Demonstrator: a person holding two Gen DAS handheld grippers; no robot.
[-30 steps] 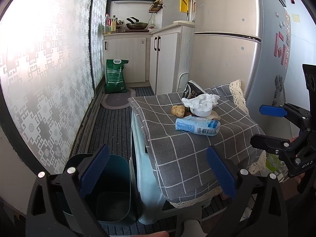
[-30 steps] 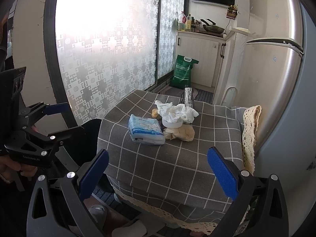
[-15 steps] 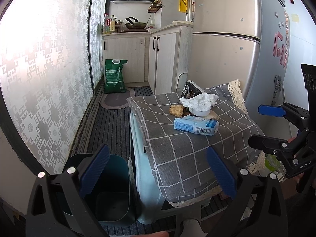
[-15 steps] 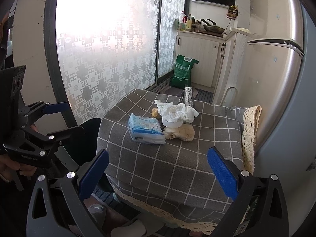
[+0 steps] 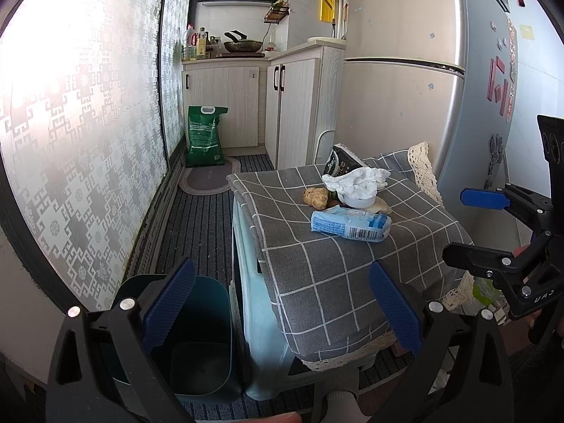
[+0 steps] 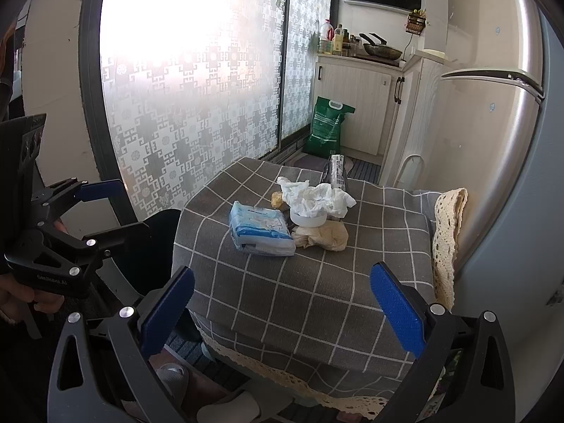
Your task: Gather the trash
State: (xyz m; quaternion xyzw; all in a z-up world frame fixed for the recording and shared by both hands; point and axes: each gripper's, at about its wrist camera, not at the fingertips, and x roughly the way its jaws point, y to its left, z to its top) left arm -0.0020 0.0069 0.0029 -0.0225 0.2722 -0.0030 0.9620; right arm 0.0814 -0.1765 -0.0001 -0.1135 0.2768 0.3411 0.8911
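Both claws, left claw (image 5: 282,308) and right claw (image 6: 282,308), gape wide and hold nothing, near the grey checked cloth-covered desk (image 6: 317,292). A dark teal plastic bin (image 5: 197,338) stands left of it. Farther, mid-desk, lie a blue-white tissue pack (image 6: 261,229), crumpled white tissue (image 6: 317,199) and a yellowish paper wad (image 6: 324,236).

Checked cloth (image 6: 317,292) covers the stool (image 5: 257,303), bearing trash (image 6: 299,215).

Narrow kitchen (image 5: 225,81) — frosted window (image 6: 197,70)
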